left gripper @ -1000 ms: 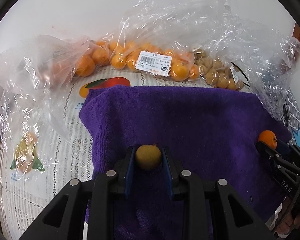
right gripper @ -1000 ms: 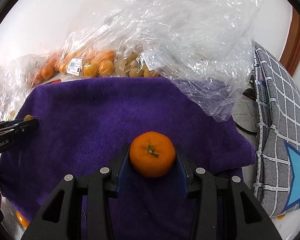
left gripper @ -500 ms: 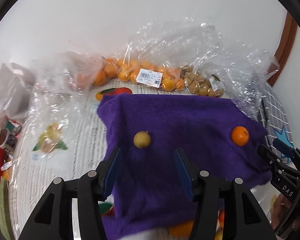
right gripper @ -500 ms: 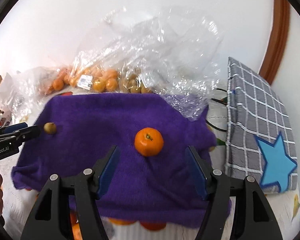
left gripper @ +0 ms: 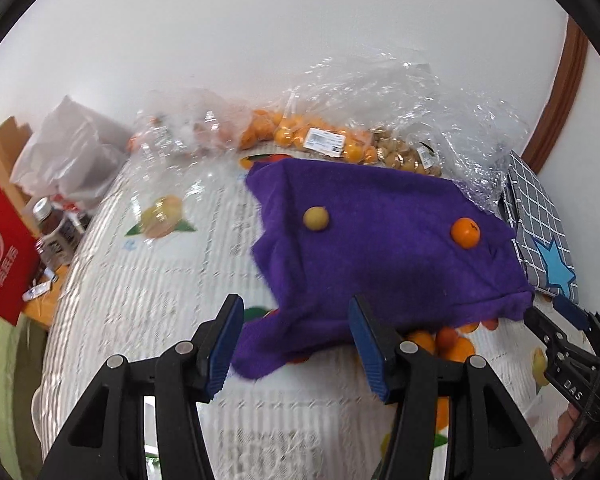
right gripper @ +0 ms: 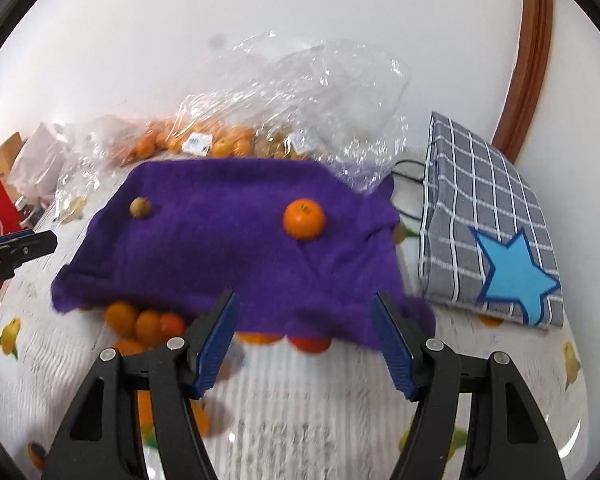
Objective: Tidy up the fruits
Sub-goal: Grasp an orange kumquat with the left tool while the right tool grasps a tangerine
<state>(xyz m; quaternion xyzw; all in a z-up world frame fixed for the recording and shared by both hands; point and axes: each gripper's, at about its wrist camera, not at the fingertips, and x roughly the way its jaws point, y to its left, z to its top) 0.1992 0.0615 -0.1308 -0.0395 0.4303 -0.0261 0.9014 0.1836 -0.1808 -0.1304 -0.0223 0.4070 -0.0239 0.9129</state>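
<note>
A purple cloth (left gripper: 380, 248) (right gripper: 236, 240) lies on the fruit-print table cover. A small yellow-green fruit (left gripper: 315, 218) (right gripper: 139, 207) rests on its left part and an orange tangerine (left gripper: 465, 233) (right gripper: 304, 218) on its right part. Several loose oranges (left gripper: 444, 342) (right gripper: 140, 320) peek out from under the cloth's near edge. My left gripper (left gripper: 296, 340) is open and empty, held back from the cloth's near left corner. My right gripper (right gripper: 308, 336) is open and empty, held back from the cloth's near edge.
Clear plastic bags of oranges (left gripper: 300, 136) (right gripper: 204, 140) and pale small fruits (left gripper: 400, 152) lie behind the cloth by the wall. A grey checked bag with a blue star (right gripper: 496, 240) (left gripper: 540, 224) stands right. A red box (left gripper: 4, 248), jars and a white bag (left gripper: 68, 160) stand left.
Both grippers opened, left the yellow-green fruit and the tangerine on the cloth, and drew back and up. The view now takes in the whole cloth and the oranges under its edge.
</note>
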